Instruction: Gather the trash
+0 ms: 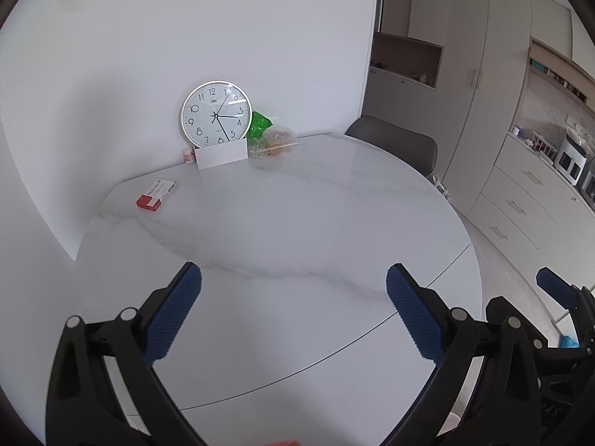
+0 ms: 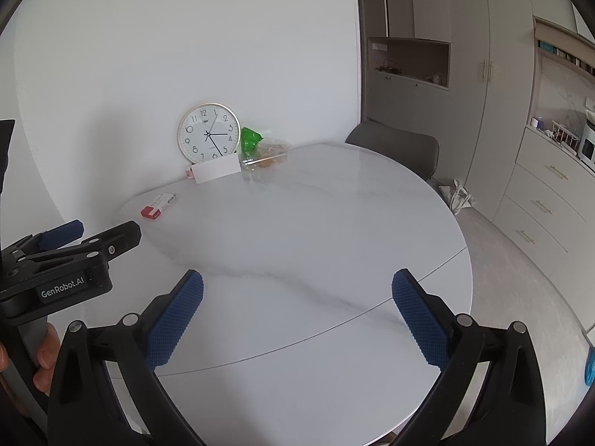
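Observation:
A round white marble table fills both views. At its far side lie a green crumpled wrapper and a clear plastic bag with food scraps. A red and white box lies at the far left. My left gripper is open and empty above the near part of the table. My right gripper is open and empty, just right of the left one.
A wall clock leans on the wall behind a white card, with a small bottle beside it. A grey chair stands at the table's far right. Cabinets line the right side. A bag lies on the floor.

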Demonstrator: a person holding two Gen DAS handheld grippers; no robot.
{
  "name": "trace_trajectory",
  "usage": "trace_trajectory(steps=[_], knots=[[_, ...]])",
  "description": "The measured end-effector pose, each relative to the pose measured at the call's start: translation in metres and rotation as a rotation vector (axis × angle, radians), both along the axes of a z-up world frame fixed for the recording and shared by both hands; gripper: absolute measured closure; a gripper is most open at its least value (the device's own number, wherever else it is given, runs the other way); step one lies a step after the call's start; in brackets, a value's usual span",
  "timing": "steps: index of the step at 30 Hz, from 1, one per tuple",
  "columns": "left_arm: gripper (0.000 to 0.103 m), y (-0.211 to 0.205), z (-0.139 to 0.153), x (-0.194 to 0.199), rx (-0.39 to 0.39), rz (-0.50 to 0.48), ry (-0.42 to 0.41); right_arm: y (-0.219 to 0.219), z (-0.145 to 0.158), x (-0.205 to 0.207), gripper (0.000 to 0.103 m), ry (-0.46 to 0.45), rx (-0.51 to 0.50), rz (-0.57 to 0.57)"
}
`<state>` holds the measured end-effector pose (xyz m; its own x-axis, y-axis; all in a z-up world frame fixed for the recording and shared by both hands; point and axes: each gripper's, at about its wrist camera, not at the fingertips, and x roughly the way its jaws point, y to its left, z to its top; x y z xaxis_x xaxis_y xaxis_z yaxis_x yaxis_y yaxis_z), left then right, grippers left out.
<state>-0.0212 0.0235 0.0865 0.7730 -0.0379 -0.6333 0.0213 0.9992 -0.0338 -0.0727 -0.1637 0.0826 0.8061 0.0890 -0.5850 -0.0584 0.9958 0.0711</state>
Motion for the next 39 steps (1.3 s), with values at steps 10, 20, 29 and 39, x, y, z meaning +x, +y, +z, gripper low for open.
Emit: trace_trajectory(steps=[10, 20, 29, 39], knots=[[0.008, -0.0029, 0.0007, -0.0024, 0.006, -0.01, -0.006, -0.0015, -0.0007, -0.0023, 0.002, 0.001, -0.001, -0.005], [0.008, -0.0062, 0.0008, -0.003, 0.009, -0.023, -0.003, -0.0051, -0.0022, -0.0038, 0.002, 0.005, 0.0, -0.015], [0.008, -0.007, 0.001, -0.0037, 0.011, -0.024, -0.005, -0.007, -0.0028, -0.004, 0.002, 0.007, 0.0, -0.015], [0.008, -0.007, 0.0005, -0.0033, 0.011, -0.026, -0.004, -0.0074, -0.0047, -0.0021, 0.002, 0.014, 0.0, -0.018]])
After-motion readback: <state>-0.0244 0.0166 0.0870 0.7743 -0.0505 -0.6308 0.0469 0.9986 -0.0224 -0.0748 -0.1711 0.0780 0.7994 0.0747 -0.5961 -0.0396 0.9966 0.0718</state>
